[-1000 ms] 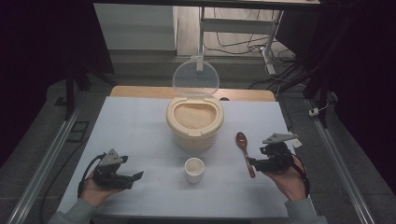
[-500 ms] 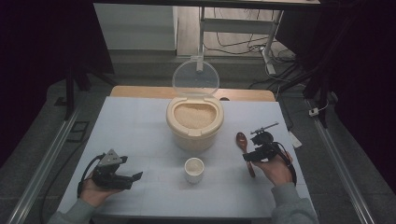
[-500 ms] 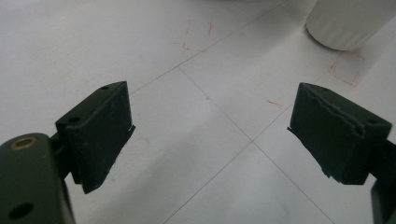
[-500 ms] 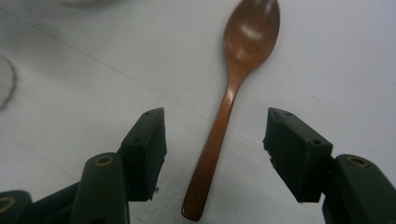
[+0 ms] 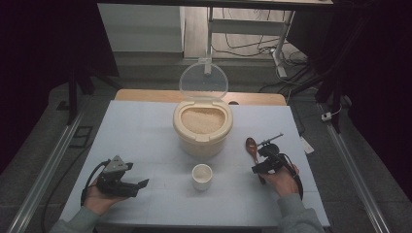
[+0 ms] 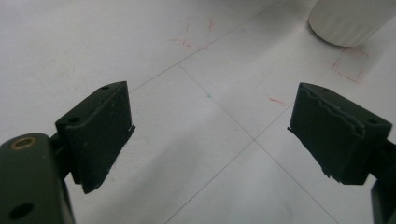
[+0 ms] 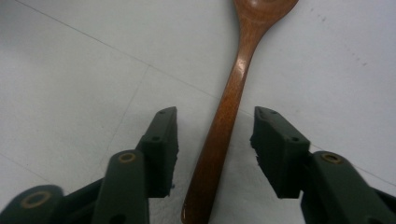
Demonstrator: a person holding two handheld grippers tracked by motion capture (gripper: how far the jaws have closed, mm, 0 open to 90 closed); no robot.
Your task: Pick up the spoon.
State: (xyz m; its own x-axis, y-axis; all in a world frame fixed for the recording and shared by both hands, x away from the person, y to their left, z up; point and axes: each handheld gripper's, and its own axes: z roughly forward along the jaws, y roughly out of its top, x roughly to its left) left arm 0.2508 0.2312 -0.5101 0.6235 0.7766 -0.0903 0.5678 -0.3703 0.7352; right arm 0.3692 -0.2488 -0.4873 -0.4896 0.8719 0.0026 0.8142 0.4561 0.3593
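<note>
A brown wooden spoon (image 5: 251, 147) (image 7: 231, 93) lies on the white table at the right. My right gripper (image 5: 263, 166) (image 7: 214, 149) points down over its handle, jaws open with a gap on either side of the handle. A cream rice container (image 5: 202, 124) with its clear lid (image 5: 203, 81) raised stands at the table's middle, full of rice. In front of it sits a small white cup (image 5: 202, 176) (image 6: 352, 18). My left gripper (image 5: 133, 187) (image 6: 210, 135) rests low at the near left, open with nothing between its fingers.
The white table (image 5: 141, 141) carries faint grid lines and red marks (image 6: 348, 67). A wooden board edge (image 5: 145, 95) shows behind the container. Metal rails (image 5: 48, 165) run along both sides of the table, and cables lie on the floor beyond.
My right gripper has moved left and tipped down over the spoon's handle. The left gripper has stayed where it was.
</note>
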